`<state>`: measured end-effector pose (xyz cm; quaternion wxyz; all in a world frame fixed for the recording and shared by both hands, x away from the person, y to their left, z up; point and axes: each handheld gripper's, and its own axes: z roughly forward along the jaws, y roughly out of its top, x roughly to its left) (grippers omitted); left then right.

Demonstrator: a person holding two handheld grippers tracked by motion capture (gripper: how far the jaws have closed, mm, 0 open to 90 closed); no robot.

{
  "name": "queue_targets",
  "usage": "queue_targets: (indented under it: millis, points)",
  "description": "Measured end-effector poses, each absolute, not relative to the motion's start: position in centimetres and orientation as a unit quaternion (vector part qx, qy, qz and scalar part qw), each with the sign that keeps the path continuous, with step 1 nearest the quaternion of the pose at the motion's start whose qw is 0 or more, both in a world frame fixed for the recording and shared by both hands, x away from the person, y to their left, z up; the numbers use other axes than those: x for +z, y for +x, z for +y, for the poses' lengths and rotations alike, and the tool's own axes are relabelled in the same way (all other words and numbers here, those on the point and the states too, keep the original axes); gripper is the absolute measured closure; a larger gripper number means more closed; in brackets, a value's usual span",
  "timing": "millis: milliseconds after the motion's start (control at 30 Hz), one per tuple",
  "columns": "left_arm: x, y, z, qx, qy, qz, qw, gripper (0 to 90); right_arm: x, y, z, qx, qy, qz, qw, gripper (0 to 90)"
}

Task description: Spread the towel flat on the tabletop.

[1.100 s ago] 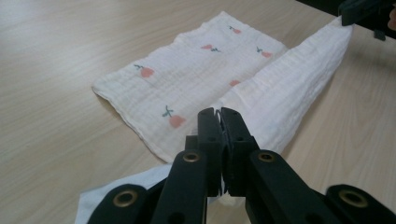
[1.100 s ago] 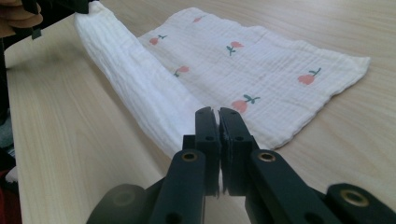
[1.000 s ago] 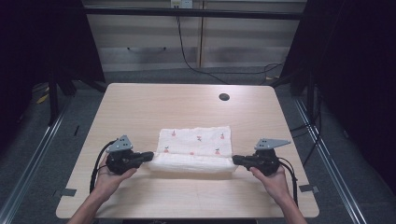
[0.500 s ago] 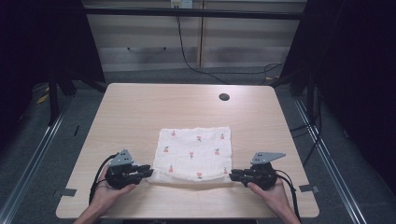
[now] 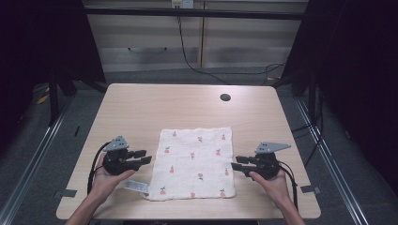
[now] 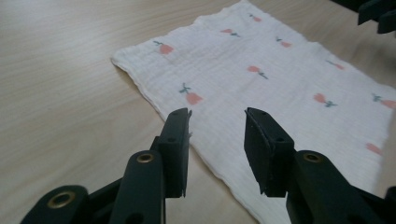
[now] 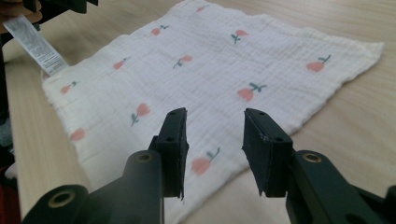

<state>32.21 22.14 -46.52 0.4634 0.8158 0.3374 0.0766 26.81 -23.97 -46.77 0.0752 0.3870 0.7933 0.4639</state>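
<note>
A white cloth (image 5: 195, 161) printed with small pink flowers lies spread flat on the wooden table (image 5: 187, 108). Its care label (image 5: 136, 186) sticks out at the near left corner and also shows as a white tag (image 7: 35, 44). My left gripper (image 5: 144, 156) hovers just off the cloth's left edge, open with nothing between its jaws. My right gripper (image 5: 236, 163) sits at the cloth's right edge, open as well. The left gripper (image 6: 217, 119) looks across the cloth (image 6: 280, 79). The right gripper (image 7: 215, 119) looks over the cloth (image 7: 210, 60) from the other side.
A round black cable hole (image 5: 225, 97) sits near the table's far edge. Bare wood (image 5: 155, 108) lies beyond the cloth. Black cables trail from both grippers toward the near table edge.
Both grippers pulled the folded cloth's near edge toward the person, unfolding it flat. Then both let go and opened, drawing apart to either side.
</note>
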Motion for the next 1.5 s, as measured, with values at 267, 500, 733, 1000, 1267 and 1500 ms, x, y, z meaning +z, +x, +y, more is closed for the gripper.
queue_targets:
  millis: [267,500,733,1000,1267,1500]
  points:
    - [-45.6,35.0,21.7,0.084,0.815,0.344,0.459,62.3,-47.1,31.1,-21.7,0.458,0.381,0.800,0.067,59.4]
    - [-48.8,35.9,18.9,0.056,0.834,0.340,0.431,65.4,-49.7,33.7,-21.1,0.414,0.405,0.813,0.061,58.3]
    - [-50.6,36.0,17.9,0.051,0.844,0.340,0.412,69.7,-50.6,34.0,-21.0,0.409,0.408,0.814,0.055,60.2]
    - [-50.7,35.0,17.8,0.057,0.846,0.331,0.415,69.6,-50.4,32.5,-21.9,0.395,0.407,0.822,0.052,63.6]
    - [-50.4,33.4,17.5,0.048,0.849,0.331,0.409,68.2,-50.0,31.0,-22.0,0.379,0.397,0.834,0.053,63.4]
    - [-50.3,32.5,17.5,0.035,0.849,0.335,0.408,68.6,-49.8,29.5,-21.4,0.374,0.382,0.844,0.038,63.2]
